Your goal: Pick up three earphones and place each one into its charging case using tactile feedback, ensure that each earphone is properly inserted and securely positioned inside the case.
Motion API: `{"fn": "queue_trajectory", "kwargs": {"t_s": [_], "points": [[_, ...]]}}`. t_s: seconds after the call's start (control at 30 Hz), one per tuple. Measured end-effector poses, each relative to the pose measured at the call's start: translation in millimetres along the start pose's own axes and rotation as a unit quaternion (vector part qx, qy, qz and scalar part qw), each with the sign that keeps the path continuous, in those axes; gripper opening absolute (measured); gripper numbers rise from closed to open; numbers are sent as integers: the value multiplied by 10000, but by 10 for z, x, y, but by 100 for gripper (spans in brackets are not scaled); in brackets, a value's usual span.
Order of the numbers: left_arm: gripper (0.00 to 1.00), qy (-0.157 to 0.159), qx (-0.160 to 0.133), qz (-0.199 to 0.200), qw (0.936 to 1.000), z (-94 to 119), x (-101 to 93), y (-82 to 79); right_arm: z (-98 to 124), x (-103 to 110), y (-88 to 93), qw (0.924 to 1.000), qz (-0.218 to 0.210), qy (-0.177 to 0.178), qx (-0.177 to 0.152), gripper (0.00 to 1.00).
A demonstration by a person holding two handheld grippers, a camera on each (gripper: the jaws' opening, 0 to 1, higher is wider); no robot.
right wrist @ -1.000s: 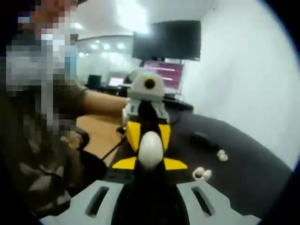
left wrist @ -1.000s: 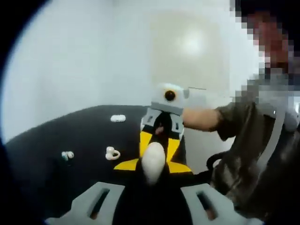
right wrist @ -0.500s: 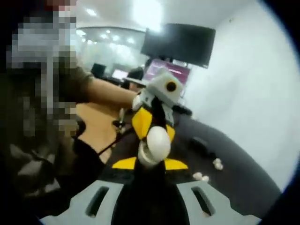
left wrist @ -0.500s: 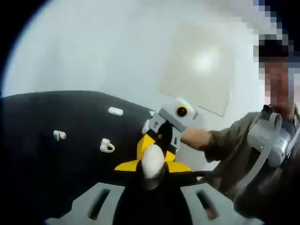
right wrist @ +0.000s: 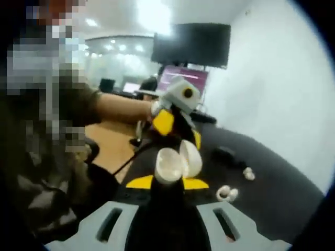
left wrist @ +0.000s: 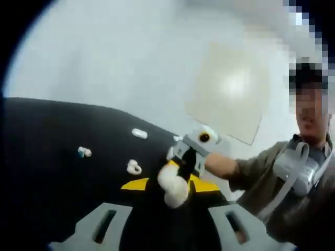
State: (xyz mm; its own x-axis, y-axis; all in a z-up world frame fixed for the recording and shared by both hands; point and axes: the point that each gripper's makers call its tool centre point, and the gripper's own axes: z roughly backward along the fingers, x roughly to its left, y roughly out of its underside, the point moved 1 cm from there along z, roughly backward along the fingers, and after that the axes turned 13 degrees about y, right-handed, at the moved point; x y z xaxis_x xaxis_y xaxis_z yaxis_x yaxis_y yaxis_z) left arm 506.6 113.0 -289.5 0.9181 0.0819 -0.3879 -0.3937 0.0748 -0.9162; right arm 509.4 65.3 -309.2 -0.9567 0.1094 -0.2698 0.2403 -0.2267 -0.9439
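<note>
The white charging case (right wrist: 178, 163), shut a second ago, now stands with its lid swung open between the left gripper (right wrist: 175, 123) and right gripper (right wrist: 166, 196).

White charging case (right wrist: 177, 164), lid open, pinched at right gripper (right wrist: 166, 184) tips; left gripper (right wrist: 175, 117) just behind, touching it. Two earphones (right wrist: 227, 193) (right wrist: 248, 173) lie on the black tabletop (right wrist: 272, 198) toward its right edge.

worktop (right wrist: 272, 183): matt black, cloth-like
charging case (right wrist: 178, 163): smooth glossy white plastic
earphones (left wrist: 134, 168): glossy white plastic
jaws: matt grey plastic
</note>
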Motion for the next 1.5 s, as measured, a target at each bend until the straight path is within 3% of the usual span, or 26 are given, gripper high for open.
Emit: {"fn": "queue_trajectory", "kwargs": {"t_s": [0.13,0.27,0.37,0.57,0.7,0.77,0.83,0.87,0.9,0.93,1.0,1.1,1.2,1.3,1.37,1.5], "points": [[28,-47,151,-198,9997,-127,-26,36,-15,5,0,10000,-67,1,15,20],[28,-192,769,-451,9958,-233,44,193,-26,10,-2,10000,65,33,-11,20],[19,-278,1086,-759,9908,-246,83,255,-36,10,-1,10000,72,54,-7,20],[18,-294,1048,-1162,9872,-205,112,211,-41,-1,14,10000,11,61,54,20],[17,-274,1002,-1251,9867,-178,129,217,-20,-15,61,9992,-256,80,280,21],[17,-265,1008,-1244,9867,-164,128,233,22,-81,-25,9984,-538,159,60,25],[18,-280,998,-1282,9863,-163,128,248,130,-180,-249,9925,-1092,158,-528,26],[18,-296,997,-1306,9860,-163,136,257,199,-301,-391,9851,-1435,276,-910,25],[18,-310,949,-1330,9861,-172,140,240,273,-551,-596,9679,-2011,548,-1404,23],[18,-318,942,-1352,9858,-181,144,235,290,-769,-671,9564,-2401,813,-1452,20],[18,-296,937,-1339,9861,-185,160,224,216,-1161,-658,9409,-2963,1348,-936,11],[18,-243,922,-1265,9874,-192,157,225,3,-1503,-495,9521,-2521,1729,-37,11],[18,-307,892,-1347,9864,-188,175,210,-308,-1632,-228,9537,-2228,1808,900,12],[18,-303,895,-1463,9847,-200,165,212,-568,-1648,134,9465,-2201,1522,1805,13],[18,-278,887,-1462,9849,-207,163,211,-654,-1698,253,9453,-2048,1492,2052,13],[18,-285,879,-1508,9842,-217,156,210,-742,-1705,272,9439,-2209,1281,2096,13]]}}
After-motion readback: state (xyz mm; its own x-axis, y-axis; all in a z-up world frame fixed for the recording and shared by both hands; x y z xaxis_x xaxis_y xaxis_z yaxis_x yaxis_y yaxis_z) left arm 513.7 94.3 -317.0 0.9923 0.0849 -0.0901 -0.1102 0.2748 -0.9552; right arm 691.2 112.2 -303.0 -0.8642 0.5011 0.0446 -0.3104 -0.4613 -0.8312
